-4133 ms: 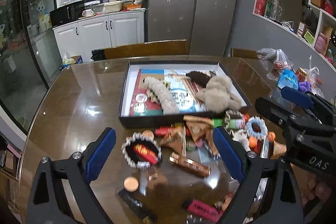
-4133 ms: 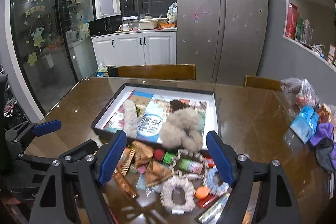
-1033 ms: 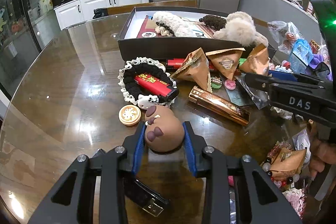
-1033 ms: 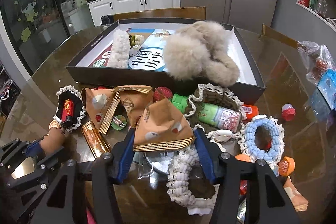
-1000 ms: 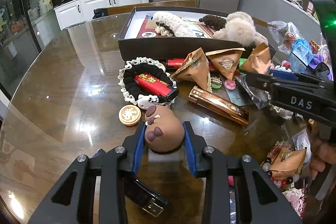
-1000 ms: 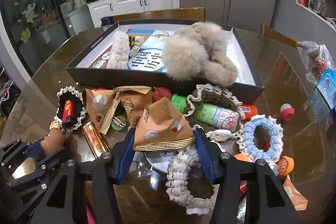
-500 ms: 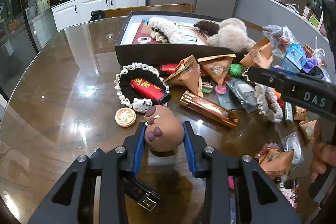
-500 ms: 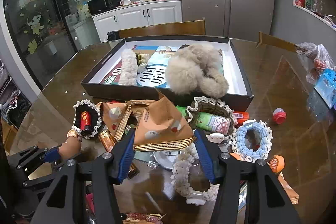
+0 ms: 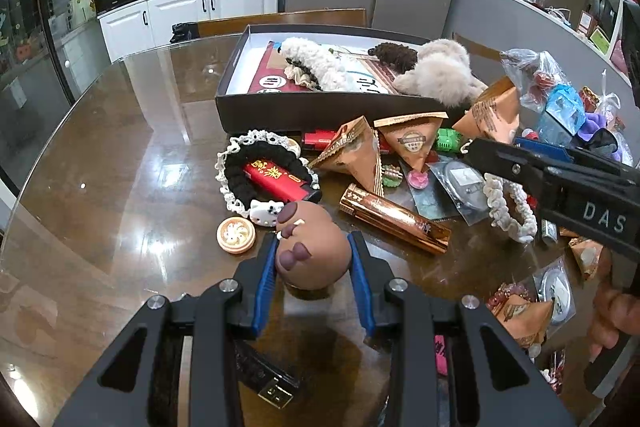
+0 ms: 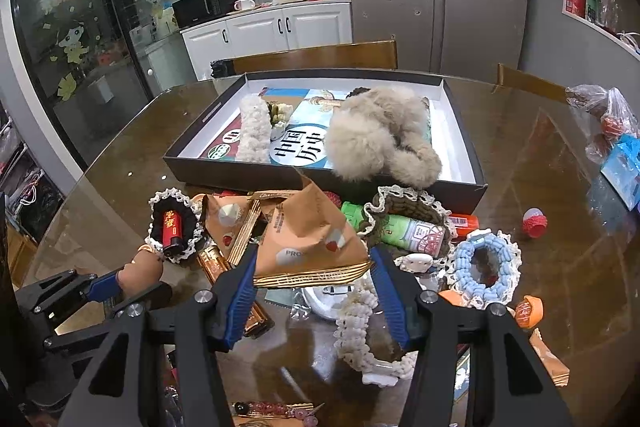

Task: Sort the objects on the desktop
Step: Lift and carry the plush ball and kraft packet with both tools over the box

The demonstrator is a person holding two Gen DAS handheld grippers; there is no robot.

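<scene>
My left gripper [image 9: 313,247] is shut on a round brown toy [image 9: 310,253] with dark spots, held just above the glass table top. It also shows at the left of the right wrist view, where the left gripper [image 10: 120,285] holds the toy [image 10: 142,273]. My right gripper [image 10: 314,259] is shut on a tan pyramid snack packet [image 10: 308,239], raised over the pile. In the left wrist view the right gripper [image 9: 560,179] reaches in from the right with that packet [image 9: 492,115]. Behind the pile stands a black box [image 9: 320,111] [image 10: 240,175] holding fluffy hair ties.
The pile holds a red lighter [image 9: 276,179] in a black lace scrunchie, a gold tube [image 9: 394,219], more tan packets [image 9: 412,143], a blue scrunchie [image 10: 484,263] and a green bottle [image 10: 404,229]. A USB stick [image 9: 264,383] lies below my left gripper. Plastic bags [image 9: 536,79] sit at the right.
About four seconds ago both grippers were open and empty; now each holds its thing. Over the last second the right gripper has tipped up slightly with the packet; the left has kept still.
</scene>
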